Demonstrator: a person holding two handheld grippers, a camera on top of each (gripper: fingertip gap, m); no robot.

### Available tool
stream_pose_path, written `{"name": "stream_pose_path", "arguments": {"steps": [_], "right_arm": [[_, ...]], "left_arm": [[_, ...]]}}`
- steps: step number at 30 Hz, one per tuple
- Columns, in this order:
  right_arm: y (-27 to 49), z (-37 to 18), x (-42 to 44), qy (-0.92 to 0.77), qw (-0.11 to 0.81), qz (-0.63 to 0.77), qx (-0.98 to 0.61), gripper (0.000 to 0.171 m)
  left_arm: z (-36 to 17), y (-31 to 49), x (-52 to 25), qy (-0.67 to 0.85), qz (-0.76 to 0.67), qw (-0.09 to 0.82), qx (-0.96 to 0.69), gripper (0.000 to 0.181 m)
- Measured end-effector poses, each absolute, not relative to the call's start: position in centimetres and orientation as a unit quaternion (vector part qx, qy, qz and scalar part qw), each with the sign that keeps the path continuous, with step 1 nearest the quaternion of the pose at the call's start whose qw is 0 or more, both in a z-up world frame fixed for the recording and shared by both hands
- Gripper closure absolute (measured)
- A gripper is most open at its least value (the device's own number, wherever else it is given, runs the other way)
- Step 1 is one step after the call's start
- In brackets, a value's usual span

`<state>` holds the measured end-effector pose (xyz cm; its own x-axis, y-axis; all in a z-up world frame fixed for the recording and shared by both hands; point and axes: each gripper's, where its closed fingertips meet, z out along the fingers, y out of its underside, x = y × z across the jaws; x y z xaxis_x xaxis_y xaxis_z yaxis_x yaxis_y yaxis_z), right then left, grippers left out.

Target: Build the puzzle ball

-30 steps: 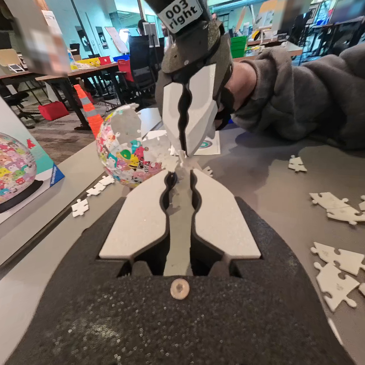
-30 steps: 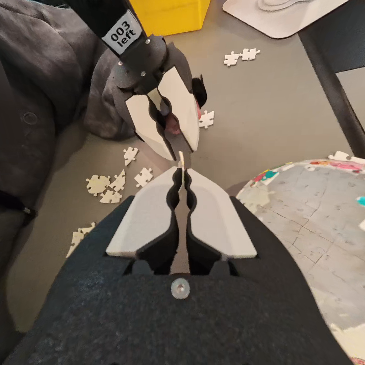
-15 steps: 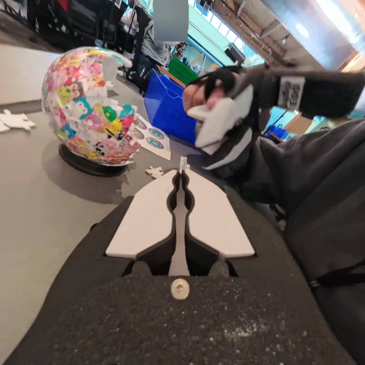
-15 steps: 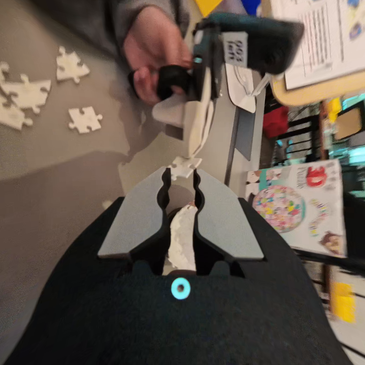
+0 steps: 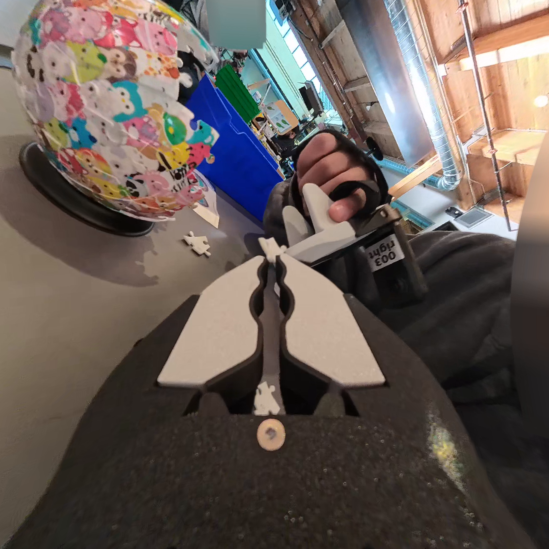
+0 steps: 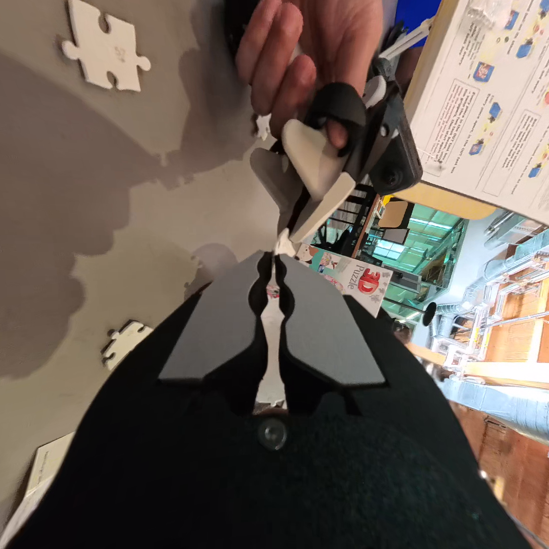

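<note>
The colourful puzzle ball (image 5: pixel 101 110) is seen resting on its dark stand up and to the left of the left gripper (image 5: pixel 270 260), whose fingers are pinched together on a small white puzzle piece (image 5: pixel 271 251), gripped also by the right gripper (image 6: pixel 272 258).

In the left wrist view, the puzzle ball (image 5: pixel 101 113) sits on its stand (image 5: pixel 74 199) on the bench (image 5: pixel 59 297) at upper left, a loose puzzle piece (image 5: pixel 197 243) lies just right of the stand, and a storage bin (image 5: pixel 237 148) stands behind both.
</note>
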<state>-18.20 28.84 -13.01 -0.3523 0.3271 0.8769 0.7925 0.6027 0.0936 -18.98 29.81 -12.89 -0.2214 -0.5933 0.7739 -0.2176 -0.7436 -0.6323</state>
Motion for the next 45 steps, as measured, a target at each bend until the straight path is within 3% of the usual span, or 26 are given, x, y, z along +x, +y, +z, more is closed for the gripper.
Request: {"name": "stream_pose_path", "arguments": {"steps": [2, 4, 9, 18, 45], "right_arm": [[28.7, -12.5, -17.8, -0.776, 0.433, -0.244, -0.388, 0.169], [28.6, -12.0, -16.6, -0.768, 0.418, -0.226, -0.429, 0.169], [30.8, -14.0, -10.3, -0.720, 0.316, -0.188, -0.588, 0.169], [32.1, -17.6, -10.5, -0.696, 0.275, -0.034, -0.662, 0.169], [32.5, -18.7, -10.1, -0.687, 0.218, -0.016, -0.693, 0.169]], "left_arm": [[-13.0, 29.8, -19.1, 0.354, -0.695, 0.151, -0.607, 0.171], [-13.3, 30.2, -19.7, 0.378, -0.667, 0.193, -0.612, 0.152], [-13.2, 30.6, -20.5, 0.424, -0.604, 0.288, -0.611, 0.153], [-13.5, 29.2, -20.1, 0.470, -0.582, 0.293, -0.595, 0.154], [-13.9, 28.6, -19.7, 0.489, -0.563, 0.295, -0.597, 0.154]]}}
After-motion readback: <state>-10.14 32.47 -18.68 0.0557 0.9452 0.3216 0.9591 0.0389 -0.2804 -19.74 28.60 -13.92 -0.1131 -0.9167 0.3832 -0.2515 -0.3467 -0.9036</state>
